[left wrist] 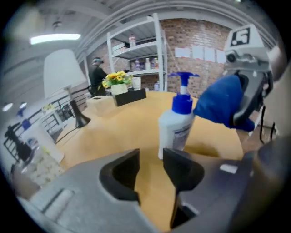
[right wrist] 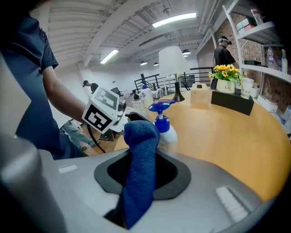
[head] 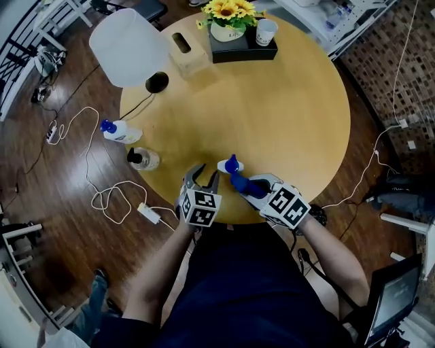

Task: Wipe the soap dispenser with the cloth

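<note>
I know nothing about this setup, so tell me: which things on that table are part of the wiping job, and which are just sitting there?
In use: soap dispenser; blue cloth, pinched by the right gripper; left gripper, open and empty.
Lying about: lamp, tissue box, flowers, cup, blue-capped bottle, black-capped bottle.

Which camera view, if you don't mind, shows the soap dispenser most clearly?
The left gripper view: the soap dispenser stands nearly whole there, with its white bottle, label and blue pump. The head view shows it small from above, beside the cloth. The right gripper view has the cloth covering part of its bottle.
</note>
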Tool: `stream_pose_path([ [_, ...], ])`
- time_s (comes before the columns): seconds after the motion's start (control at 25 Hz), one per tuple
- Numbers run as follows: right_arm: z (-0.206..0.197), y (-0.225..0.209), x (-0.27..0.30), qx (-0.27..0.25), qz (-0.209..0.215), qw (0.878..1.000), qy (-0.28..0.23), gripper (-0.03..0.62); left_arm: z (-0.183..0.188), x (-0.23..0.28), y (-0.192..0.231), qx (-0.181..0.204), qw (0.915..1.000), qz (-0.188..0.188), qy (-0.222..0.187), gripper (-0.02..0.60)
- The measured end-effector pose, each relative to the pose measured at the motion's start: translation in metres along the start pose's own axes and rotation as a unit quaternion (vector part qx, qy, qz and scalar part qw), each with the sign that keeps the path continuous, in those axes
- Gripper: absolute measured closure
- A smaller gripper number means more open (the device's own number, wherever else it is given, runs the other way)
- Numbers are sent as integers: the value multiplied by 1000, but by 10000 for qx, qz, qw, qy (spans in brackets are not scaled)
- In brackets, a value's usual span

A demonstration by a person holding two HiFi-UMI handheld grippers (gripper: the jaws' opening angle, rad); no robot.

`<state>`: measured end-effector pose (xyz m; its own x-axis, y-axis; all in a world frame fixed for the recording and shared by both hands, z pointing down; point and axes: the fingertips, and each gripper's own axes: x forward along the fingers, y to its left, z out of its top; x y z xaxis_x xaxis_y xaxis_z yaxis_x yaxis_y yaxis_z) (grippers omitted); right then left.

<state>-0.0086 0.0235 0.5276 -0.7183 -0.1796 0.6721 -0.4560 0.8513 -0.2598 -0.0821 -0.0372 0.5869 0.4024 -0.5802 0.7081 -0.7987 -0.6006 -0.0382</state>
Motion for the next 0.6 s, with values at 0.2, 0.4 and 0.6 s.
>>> stream_pose_path([
  [0.2,1,-44,-33,157,-366,9989,-238,493,19,-26,-42,25,9980,-600,-193,379],
  [0.4,7,-64,-9,-749,-165,9968,231,493,29,-12,-70,-1,9977,-681,-11,331],
  [0.6,8,-25,1,-853,406,9953,194,493,26,-1,-51,397,9983,-392,186,294],
])
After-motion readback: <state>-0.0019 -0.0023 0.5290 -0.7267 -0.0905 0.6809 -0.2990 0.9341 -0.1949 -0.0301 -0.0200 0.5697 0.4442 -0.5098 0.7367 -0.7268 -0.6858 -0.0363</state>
